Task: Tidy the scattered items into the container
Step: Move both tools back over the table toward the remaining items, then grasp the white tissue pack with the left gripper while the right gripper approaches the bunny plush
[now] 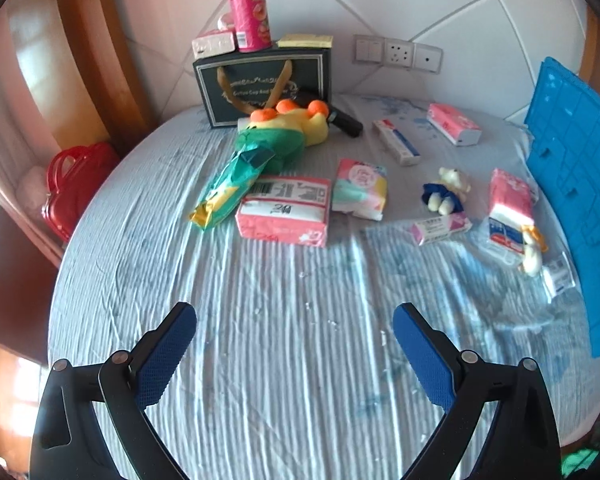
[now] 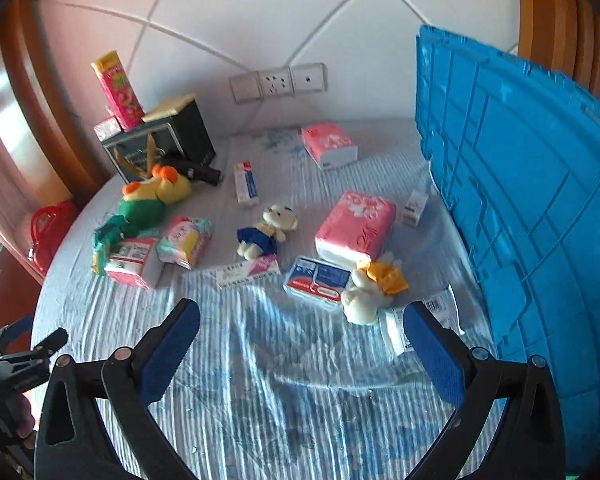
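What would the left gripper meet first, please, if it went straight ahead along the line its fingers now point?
Probably the bedsheet: the open left gripper has only bare fabric ahead. Further on, the first item looks like the pink tissue pack with the barcode label, though the depth is hard to judge.

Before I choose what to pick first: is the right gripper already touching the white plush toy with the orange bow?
Apart. In the right wrist view, the open right gripper shows striped sheet between its fingertips and the white plush toy.
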A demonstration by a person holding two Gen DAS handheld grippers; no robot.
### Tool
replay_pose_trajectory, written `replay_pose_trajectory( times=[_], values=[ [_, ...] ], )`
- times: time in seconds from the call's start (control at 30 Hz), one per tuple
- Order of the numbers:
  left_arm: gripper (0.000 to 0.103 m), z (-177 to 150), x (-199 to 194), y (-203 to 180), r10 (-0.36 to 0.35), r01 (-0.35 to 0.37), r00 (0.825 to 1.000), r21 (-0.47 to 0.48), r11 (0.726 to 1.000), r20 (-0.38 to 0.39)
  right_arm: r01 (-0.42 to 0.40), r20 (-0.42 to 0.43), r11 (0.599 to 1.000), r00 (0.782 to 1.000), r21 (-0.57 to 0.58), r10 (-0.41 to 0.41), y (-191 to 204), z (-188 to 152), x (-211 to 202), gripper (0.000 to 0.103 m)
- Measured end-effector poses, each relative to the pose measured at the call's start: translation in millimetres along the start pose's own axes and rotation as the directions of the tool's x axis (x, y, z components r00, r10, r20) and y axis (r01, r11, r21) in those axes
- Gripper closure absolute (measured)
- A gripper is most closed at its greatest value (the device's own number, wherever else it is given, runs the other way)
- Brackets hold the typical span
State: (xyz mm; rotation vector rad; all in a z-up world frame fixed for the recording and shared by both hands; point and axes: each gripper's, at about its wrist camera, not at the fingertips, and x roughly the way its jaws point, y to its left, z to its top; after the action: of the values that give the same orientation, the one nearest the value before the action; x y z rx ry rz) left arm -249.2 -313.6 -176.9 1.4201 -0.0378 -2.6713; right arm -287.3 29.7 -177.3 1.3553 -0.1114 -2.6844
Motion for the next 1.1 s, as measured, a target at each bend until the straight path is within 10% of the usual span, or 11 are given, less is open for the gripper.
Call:
replay_pose_trajectory(
  times=[0.7,0.93,1.1],
  values=[
    [0.003,50.4,136.2,-7.6,0.008,-0.014,0.993,-0.058,0.998,-0.114,0.075,-0.240,0.995,0.969,0.066,-0.057,-64.6,2.3,132.4,0.000],
    [0.004,120.6,190.6,0.4,0.072,-0.114,0.985,-0.275,0.955,-0.157,0.052,-0.245,0.997,0.969,0.056,-0.037,-49.5,13.4,157.9,0.000],
    [0.007,130.2,241.7,2.1,0.200,-0.275,0.939,-0.264,0.925,-0.278,0.066,-0.270,0.997,0.961,0.045,-0.052,-50.5,8.9,168.4,0.000]
  ],
)
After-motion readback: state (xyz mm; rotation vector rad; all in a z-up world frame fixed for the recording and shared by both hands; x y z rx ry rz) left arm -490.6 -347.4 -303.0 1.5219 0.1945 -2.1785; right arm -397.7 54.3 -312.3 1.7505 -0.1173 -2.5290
